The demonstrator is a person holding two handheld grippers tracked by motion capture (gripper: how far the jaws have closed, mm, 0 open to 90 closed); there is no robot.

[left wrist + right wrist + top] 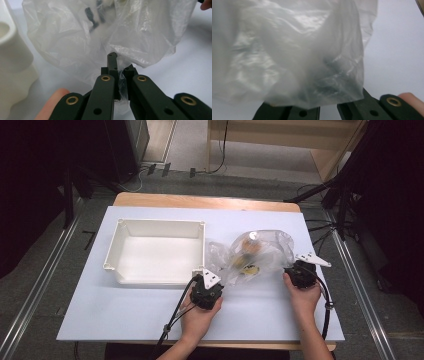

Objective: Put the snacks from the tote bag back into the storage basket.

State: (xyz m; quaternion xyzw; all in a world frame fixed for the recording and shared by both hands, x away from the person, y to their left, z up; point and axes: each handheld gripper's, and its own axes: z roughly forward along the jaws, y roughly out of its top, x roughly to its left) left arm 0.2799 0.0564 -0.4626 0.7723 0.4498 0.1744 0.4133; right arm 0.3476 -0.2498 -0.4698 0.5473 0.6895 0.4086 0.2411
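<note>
Left gripper (117, 72) and right gripper (300, 270): both clenched on clear plastic bag (260, 252), just right of white bin (160, 226).

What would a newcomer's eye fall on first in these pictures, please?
First, the crumpled clear plastic bag right of centre on the white table, stretched between the left hand-held gripper and the right hand-held gripper, each shut on an edge of it. Next, the empty white tray just left of the bag.

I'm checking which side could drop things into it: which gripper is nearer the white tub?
Left. The left gripper sits right by the white tub's near corner; the right gripper is beyond the plastic bag.
</note>
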